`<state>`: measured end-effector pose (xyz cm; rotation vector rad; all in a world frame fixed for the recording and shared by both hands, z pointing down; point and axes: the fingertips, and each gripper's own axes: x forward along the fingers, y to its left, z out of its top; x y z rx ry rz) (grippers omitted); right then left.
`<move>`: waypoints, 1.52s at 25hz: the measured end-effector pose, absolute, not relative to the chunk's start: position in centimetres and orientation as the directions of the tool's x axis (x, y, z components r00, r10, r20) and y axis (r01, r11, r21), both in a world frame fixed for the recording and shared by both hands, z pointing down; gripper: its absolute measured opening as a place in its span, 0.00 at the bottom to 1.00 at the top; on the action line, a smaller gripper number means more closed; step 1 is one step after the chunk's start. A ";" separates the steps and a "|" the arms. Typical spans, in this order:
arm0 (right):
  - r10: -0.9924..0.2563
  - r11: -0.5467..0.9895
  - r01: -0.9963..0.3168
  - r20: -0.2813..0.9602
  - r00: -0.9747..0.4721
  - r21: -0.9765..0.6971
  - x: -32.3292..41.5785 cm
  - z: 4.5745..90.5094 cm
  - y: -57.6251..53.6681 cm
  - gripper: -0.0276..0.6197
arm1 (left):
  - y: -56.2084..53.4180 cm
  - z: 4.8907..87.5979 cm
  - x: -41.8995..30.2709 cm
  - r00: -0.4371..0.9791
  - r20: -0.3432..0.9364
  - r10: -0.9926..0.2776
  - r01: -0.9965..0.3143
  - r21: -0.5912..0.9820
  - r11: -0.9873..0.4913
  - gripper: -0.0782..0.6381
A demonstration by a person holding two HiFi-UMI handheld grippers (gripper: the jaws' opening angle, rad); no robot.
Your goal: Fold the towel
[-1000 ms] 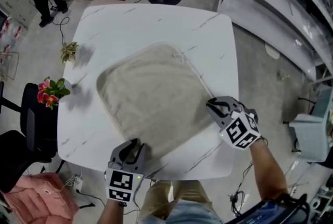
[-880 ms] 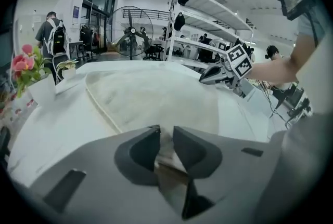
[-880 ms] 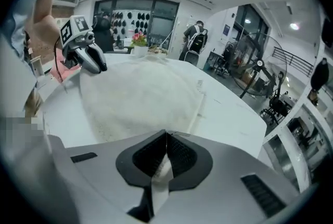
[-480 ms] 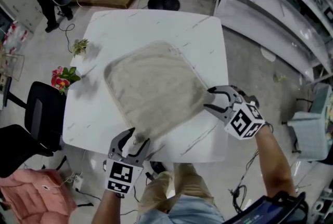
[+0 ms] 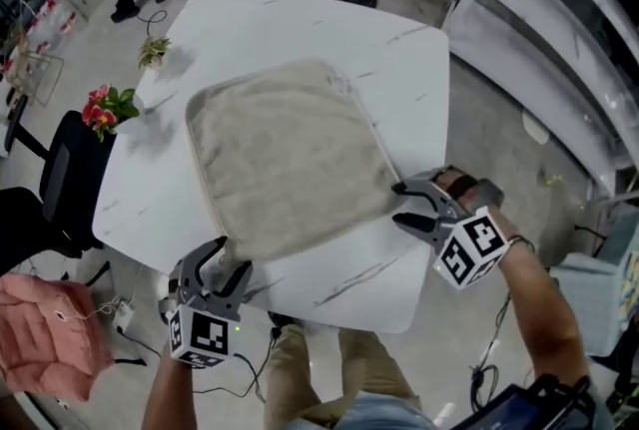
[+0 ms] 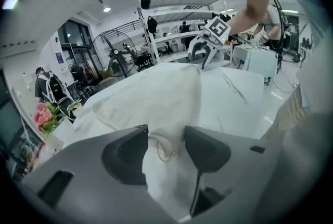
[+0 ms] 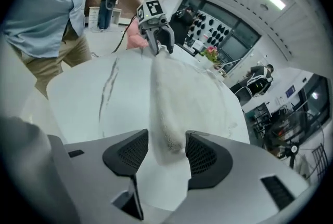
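- Left gripper (image 6: 166,132) has its jaws apart after just opening. The near left corner of the towel (image 5: 285,154) lies between them with its small hanging loop (image 6: 165,149), and neither jaw presses on it.
- Right gripper (image 7: 167,134) is also parted after just opening. The towel's near right corner sits loose in the gap, not pinched.
- The towel lies spread flat and roughly square in the middle of the white table (image 5: 399,69), slightly askew to its sides. Its near edge runs from one gripper to the other.
- It looks like terry cloth: soft, limp and light. It will likely sag wherever it is unsupported and keep no shape of its own.
- Its nap should give the textured jaw faces good purchase, so slipping seems unlikely, and nothing about it is fragile.
- The smooth tabletop probably lets the cloth slide, so a dragged edge may pull the rest along instead of folding over.
- The best holds, in my judgement, are the two corners of one edge, just inside the corded border (image 5: 372,134). Both should be lifted level so the edge stays taut.
- The near edge looks thick in the right gripper view and is perhaps doubled, though I cannot tell. A bite should go deep enough to catch every layer.
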<state>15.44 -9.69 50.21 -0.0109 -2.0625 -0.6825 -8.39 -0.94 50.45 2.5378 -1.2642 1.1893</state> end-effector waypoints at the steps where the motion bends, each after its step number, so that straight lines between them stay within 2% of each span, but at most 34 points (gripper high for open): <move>1: -0.243 0.839 0.285 0.788 -0.567 0.463 15.5 50.7 -9.7 0.41 | -1.1 50.6 -8.4 0.352 0.670 -0.654 -0.698 -0.278 -0.660 0.43; 4: -0.232 0.827 0.306 0.783 -0.577 0.471 15.9 51.1 -10.1 0.42 | -1.3 51.2 -8.0 0.344 0.675 -0.653 -0.690 -0.290 -0.663 0.38; 5: -0.237 0.821 0.311 0.780 -0.579 0.479 16.0 51.1 -10.3 0.37 | -1.3 51.3 -7.9 0.343 0.675 -0.653 -0.686 -0.295 -0.665 0.36; 7: -0.239 0.810 0.323 0.779 -0.580 0.489 16.0 51.2 -10.6 0.36 | -1.4 51.4 -7.8 0.339 0.677 -0.654 -0.676 -0.308 -0.670 0.32; 13: -0.238 0.798 0.337 0.776 -0.584 0.499 15.4 51.3 -11.3 0.32 | -1.6 51.5 -7.6 0.340 0.681 -0.648 -0.670 -0.308 -0.675 0.30; 16: -0.237 0.791 0.350 0.778 -0.582 0.502 15.3 52.0 -11.2 0.14 | -1.4 51.6 -7.6 0.338 0.682 -0.648 -0.677 -0.302 -0.671 0.28; 17: -0.241 0.792 0.343 0.775 -0.584 0.504 15.4 52.0 -11.1 0.11 | -1.3 51.6 -7.7 0.334 0.684 -0.649 -0.683 -0.299 -0.667 0.25; 19: -0.247 0.800 0.324 0.769 -0.590 0.506 15.6 51.9 -10.8 0.10 | -0.9 51.6 -7.8 0.327 0.686 -0.649 -0.696 -0.290 -0.657 0.19; 31: -0.203 0.854 0.293 0.793 -0.574 0.430 19.3 50.7 -2.6 0.10 | 7.5 50.7 -4.6 0.379 0.717 -0.585 -0.710 -0.180 -0.681 0.19; 38: -0.112 0.899 0.296 0.822 -0.559 0.324 22.6 49.1 4.2 0.10 | 14.2 48.0 -1.4 0.417 0.748 -0.516 -0.705 -0.092 -0.703 0.19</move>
